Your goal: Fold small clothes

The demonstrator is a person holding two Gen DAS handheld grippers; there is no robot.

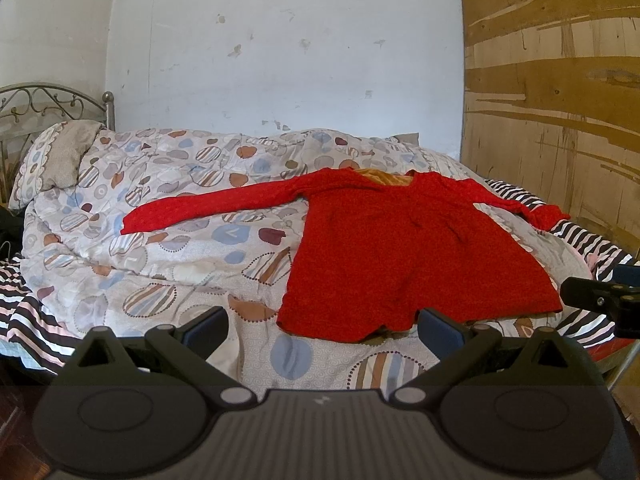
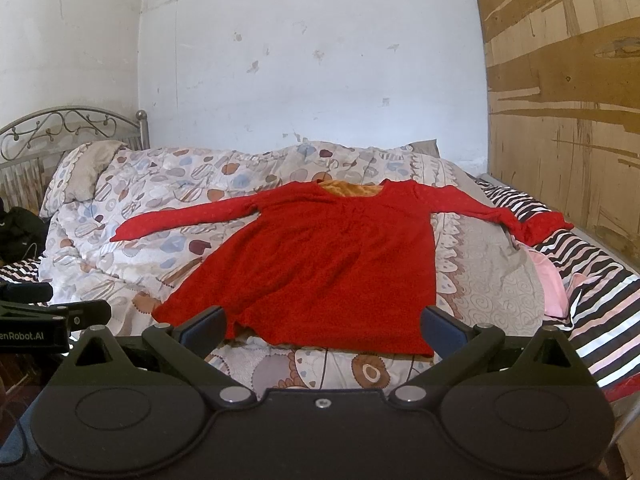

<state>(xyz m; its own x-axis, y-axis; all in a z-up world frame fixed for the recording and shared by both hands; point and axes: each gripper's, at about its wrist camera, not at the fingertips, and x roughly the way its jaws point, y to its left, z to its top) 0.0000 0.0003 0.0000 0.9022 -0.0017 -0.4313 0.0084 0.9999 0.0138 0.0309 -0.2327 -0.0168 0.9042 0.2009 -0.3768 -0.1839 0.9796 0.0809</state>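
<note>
A red long-sleeved top lies flat and spread out on the patterned quilt, both sleeves stretched sideways and an orange lining showing at the neck. It also shows in the right wrist view. My left gripper is open and empty, hovering just short of the top's hem, near its left corner. My right gripper is open and empty, just short of the hem's right part. The right gripper shows at the right edge of the left wrist view.
The bed has a pillow and metal headboard at the left, a striped sheet at the right, and a pink cloth. A wooden panel stands close on the right. A white wall is behind.
</note>
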